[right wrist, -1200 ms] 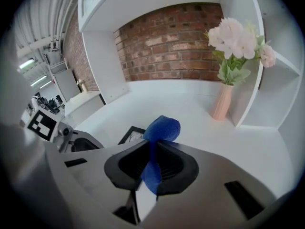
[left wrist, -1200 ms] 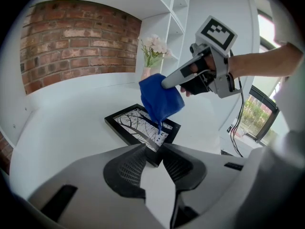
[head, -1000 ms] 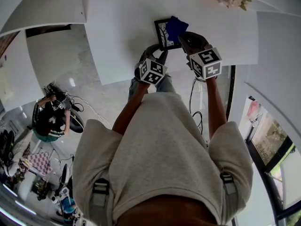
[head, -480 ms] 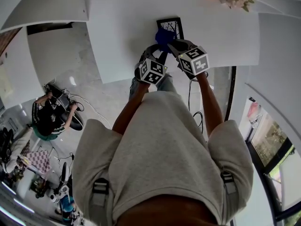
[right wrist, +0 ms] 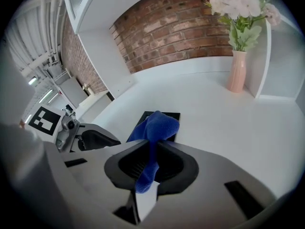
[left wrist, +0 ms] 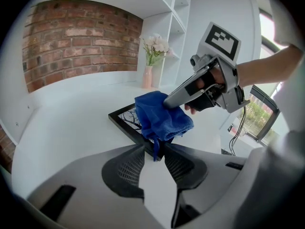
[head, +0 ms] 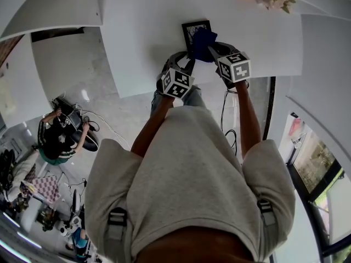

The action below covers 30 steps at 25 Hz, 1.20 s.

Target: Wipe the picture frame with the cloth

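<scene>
The black rectangular picture frame (left wrist: 123, 118) looks light and rigid. I'd expect its smooth pane to be breakable, and the whole thing could skate on the glossy top under a wipe. Its rim, at a corner, seems the place to hold it, never the pane. It lies flat, a bare-tree print under the pane, just ahead of both pairs of jaws. The left gripper (left wrist: 154, 151) has its jaws drawn to a narrow gap on the near corner, seemingly pinching it steady. The soft blue fleecy cloth (left wrist: 159, 116) is clamped between the jaws of the right gripper (right wrist: 153, 147), its bunched end resting on the frame beyond their tips and a tail hanging behind them. Around all this lies the white table (left wrist: 71, 123). Well beyond the jaws, a pink vase of pale flowers (right wrist: 237, 70) stands before a brick wall (right wrist: 190, 27).
</scene>
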Tool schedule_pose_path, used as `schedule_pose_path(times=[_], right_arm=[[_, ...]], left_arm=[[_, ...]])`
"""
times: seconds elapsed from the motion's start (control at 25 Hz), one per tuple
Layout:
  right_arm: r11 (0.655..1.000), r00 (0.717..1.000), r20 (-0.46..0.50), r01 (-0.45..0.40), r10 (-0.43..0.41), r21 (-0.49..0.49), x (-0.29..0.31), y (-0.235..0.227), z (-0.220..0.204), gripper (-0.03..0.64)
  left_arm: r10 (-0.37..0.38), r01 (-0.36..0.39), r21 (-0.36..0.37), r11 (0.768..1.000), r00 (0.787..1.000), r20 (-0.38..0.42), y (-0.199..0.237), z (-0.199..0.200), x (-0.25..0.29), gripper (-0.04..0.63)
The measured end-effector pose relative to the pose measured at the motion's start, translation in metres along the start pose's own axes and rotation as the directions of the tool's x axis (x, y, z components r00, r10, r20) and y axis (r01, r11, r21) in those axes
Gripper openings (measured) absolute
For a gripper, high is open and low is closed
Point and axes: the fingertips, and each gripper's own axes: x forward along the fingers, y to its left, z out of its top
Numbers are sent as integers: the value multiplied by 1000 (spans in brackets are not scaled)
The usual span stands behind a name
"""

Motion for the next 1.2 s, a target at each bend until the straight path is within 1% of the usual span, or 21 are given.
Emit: schedule_pose_path(times=[0.28,0.4,0.52,0.64,0.72,0.8,0.92,1.0,1.08,1.12,1.2], right_arm=[[994,995,0,98,-98,51,-25,-41,-17,60],[989,991,-1,137,-137,47,-37,-51,-20,60],[986,987,15,162,-163,34,-51,-54,-17,60],[988,986,52,158,-157,1,-67,-41,-2,60],[991,988,81,136,-133,-20,-74,-27,12,60],[996,990,111,88,-85,-24,-76,-7,25,60],[1000,989,145,-27,26,1,-68,28,37,60],[992,981,159,-119,113,31,-60,52,41,60],[982,973,151,-184,175,48,-48,71,39,60],[979,973,136,-197,189,50,-41,76,35,60],[979,977,95,-196,191,52,-27,77,22,60]], left_arm=[[-3,3,-3,1000,1000,0,0,0,0,143],[-2,2,-4,1000,1000,2,0,0,0,143],[-2,2,-2,1000,1000,4,0,0,0,143],[-10,10,6,1000,1000,-3,-1,-2,1,152],[-30,30,17,999,999,-19,-3,-4,2,198],[-44,45,26,999,999,-28,-6,-5,3,216],[-49,50,28,998,998,-27,-8,-5,4,216],[-51,52,29,998,998,-26,-9,-4,4,216],[-49,50,29,998,998,-28,-9,-5,3,216],[-48,49,29,998,998,-30,-9,-5,3,216],[-47,49,33,998,998,-36,-9,-6,2,216]])
